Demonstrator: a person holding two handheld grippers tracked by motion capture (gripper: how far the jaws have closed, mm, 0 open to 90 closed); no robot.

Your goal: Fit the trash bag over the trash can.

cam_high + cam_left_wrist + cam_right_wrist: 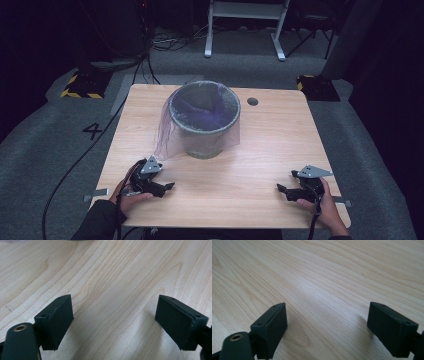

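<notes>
Grey bin (205, 120) stands upright at the far centre of the desk (260, 150); its translucent purple liner (167, 132) drapes over the rim, contents indistinct. Left hand-held gripper (167, 187) and right hand-held gripper (281, 189) rest released on bare wood near the front edge; gripper views confirm jaws spread.

Surface: light wooden table (260, 150), frame centre.
On it: 1 grey bin (205, 122) with purple liner, upper centre.

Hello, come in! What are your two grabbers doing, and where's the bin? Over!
Left gripper open, empty. Right gripper open, empty. Bin upright mid-table, purple bag draped over rim. Nothing between.
</notes>
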